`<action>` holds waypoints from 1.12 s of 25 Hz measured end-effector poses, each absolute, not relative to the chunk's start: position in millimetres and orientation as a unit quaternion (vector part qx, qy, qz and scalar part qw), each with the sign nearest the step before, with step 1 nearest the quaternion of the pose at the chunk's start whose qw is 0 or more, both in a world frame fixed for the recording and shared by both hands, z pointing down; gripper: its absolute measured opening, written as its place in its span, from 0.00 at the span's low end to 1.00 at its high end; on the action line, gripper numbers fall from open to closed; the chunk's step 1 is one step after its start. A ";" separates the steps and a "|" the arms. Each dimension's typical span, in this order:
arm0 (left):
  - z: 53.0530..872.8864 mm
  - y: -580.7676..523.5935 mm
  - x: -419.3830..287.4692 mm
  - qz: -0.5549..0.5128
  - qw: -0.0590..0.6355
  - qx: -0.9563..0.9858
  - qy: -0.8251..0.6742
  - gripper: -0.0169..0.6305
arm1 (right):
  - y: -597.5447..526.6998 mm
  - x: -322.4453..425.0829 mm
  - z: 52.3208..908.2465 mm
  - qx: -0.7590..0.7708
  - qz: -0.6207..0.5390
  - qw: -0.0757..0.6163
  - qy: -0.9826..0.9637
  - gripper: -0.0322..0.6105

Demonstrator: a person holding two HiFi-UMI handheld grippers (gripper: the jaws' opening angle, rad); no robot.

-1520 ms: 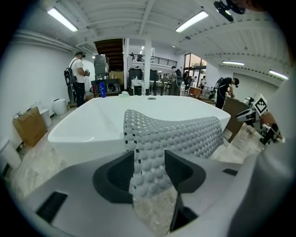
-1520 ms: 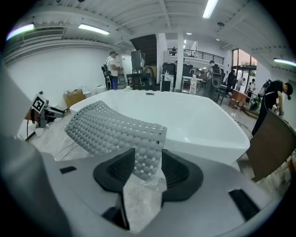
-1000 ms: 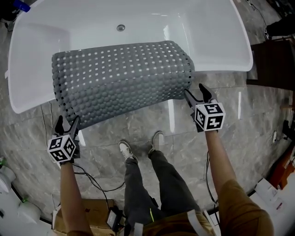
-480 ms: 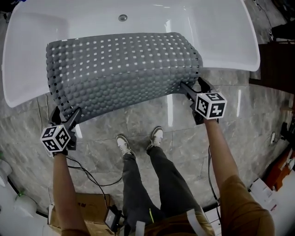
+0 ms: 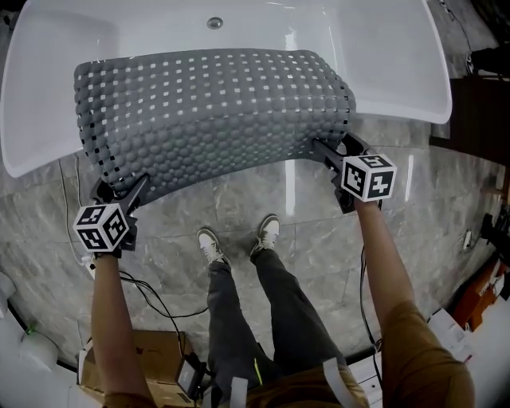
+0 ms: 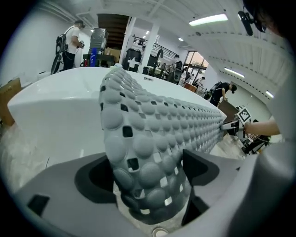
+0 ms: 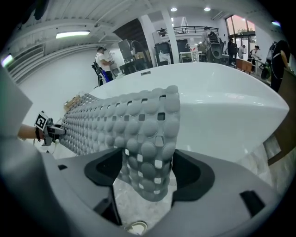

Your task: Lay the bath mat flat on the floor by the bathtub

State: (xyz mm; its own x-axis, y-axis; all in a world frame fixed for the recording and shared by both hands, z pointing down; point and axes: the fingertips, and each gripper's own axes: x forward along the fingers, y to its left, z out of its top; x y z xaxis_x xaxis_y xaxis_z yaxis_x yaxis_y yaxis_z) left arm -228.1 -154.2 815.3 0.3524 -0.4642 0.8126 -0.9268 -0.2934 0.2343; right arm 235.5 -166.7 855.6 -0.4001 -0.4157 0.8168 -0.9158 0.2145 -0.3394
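Stands on the grey stone floor facing the white tub, shoes pointed at its near rim. Has the grey bubbled mat arched over that rim, far edge inside the tub short of the drain, near edge out over the floor in front of the tub, not yet flat on it. Reaches the left hand-held gripper to the mat's near left corner and the right hand-held gripper to its near right corner, both pointing steeply down and forward. In the left gripper view, shows jaws standing wide, just opened out and then eased in a little, with the bunched corner of the mat filling the gap between them, brushing the pads but loose rather than pinched. In the right gripper view, shows much the same: jaws wide after a like opening and slight return, the mat's corner drooping limp between the pads, touching them lightly at most, with no squeeze to be seen. Has a cardboard box and a black cable on the floor beside the left arm, well apart from the mat.
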 end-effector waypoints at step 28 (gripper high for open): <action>677.3 -107.1 -169.3 0.379 0.138 0.781 -0.477 0.21 | -135.7 189.1 700.9 0.471 0.262 0.259 -0.801 0.16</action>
